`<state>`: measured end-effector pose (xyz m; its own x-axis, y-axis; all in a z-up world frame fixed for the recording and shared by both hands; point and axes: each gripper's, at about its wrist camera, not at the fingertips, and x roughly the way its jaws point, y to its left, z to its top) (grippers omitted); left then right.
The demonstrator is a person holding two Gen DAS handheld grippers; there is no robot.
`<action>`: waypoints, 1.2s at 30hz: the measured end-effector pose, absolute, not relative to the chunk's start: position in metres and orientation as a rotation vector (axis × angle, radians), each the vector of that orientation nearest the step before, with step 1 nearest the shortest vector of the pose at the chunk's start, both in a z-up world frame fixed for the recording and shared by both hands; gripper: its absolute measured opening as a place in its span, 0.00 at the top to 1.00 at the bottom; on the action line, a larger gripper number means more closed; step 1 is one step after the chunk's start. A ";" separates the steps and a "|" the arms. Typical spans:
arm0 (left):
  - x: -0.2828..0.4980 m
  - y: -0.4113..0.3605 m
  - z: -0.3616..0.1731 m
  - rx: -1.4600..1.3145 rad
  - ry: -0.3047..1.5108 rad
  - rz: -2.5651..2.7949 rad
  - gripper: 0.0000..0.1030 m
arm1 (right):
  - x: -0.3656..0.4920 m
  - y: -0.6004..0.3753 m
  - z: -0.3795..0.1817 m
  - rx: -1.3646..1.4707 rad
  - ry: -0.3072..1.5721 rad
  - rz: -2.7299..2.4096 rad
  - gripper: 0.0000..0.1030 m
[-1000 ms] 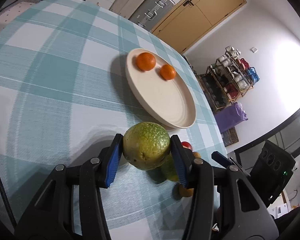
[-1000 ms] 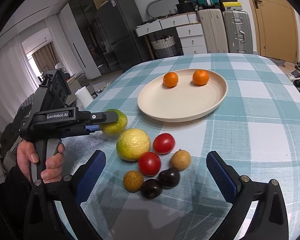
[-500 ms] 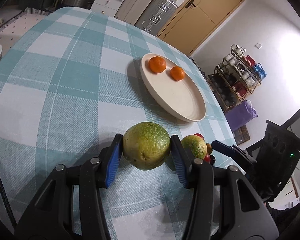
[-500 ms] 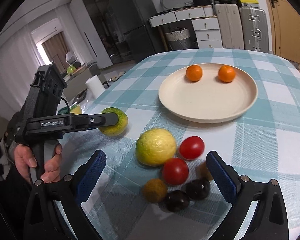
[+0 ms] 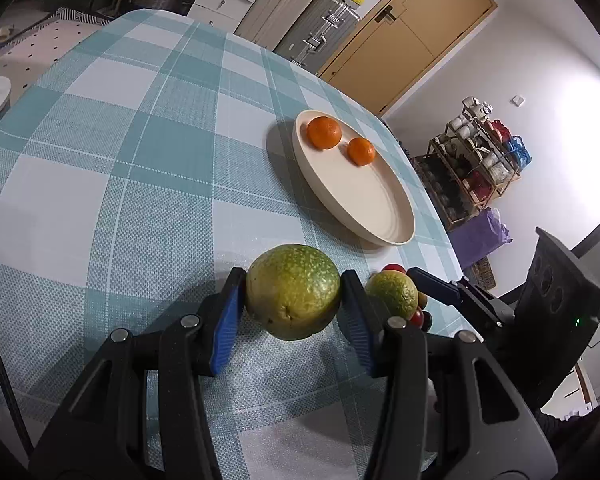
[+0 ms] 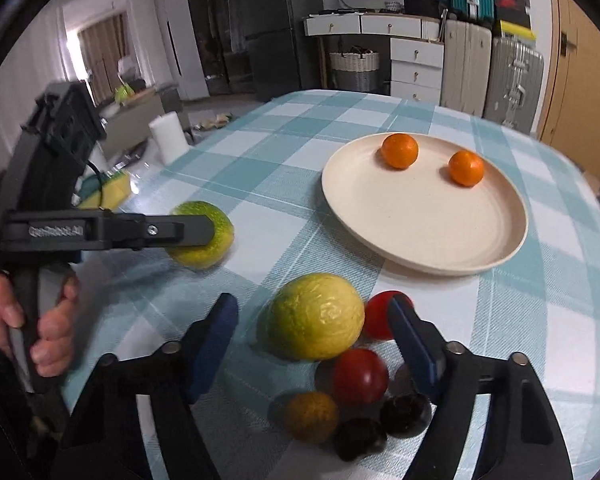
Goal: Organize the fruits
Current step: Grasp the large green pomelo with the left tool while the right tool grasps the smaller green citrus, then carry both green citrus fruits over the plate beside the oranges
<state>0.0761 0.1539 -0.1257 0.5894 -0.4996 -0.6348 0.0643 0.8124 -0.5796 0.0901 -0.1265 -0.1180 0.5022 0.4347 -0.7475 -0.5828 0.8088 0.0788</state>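
My left gripper [image 5: 293,300] is shut on a mottled green fruit [image 5: 294,280], held just above the checked tablecloth. In the right wrist view that fruit [image 6: 216,220] shows at the left with a hand on the gripper's handle. My right gripper [image 6: 312,324] straddles a larger yellow-green fruit [image 6: 316,320] lying on the cloth. Its jaws are closing, with a gap still on both sides of the fruit. A cream plate [image 6: 424,220] further back holds two oranges [image 6: 399,151] [image 6: 465,168].
Small fruits lie in a cluster by the yellow-green one: two red tomatoes [image 6: 360,376] [image 6: 378,312], a brown round fruit [image 6: 312,416] and two dark ones [image 6: 358,438]. The table edge runs close behind the plate, with suitcases [image 6: 512,76] and drawers beyond.
My right gripper has moved forward over the fruit cluster and its jaws have narrowed around the yellow-green fruit. The left gripper, still holding the green fruit, has drifted away from the cluster.
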 end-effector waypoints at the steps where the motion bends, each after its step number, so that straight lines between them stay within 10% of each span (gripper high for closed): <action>1: 0.076 0.154 -0.126 -0.543 0.888 -0.348 0.56 | 0.089 -0.124 -0.118 -0.212 0.839 0.613 0.30; 6: 0.076 0.155 -0.129 -0.557 0.894 -0.347 0.56 | 0.082 -0.112 -0.121 -0.305 0.821 0.599 0.49; 36: 0.083 0.137 -0.104 -0.512 0.872 -0.345 0.56 | 0.084 -0.163 -0.090 -0.034 0.756 0.653 0.50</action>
<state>0.0829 0.1373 -0.1036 0.6007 -0.4859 -0.6349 0.0799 0.8267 -0.5570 0.0838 -0.1625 -0.0904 0.5414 0.5378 -0.6463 -0.5614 0.8034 0.1982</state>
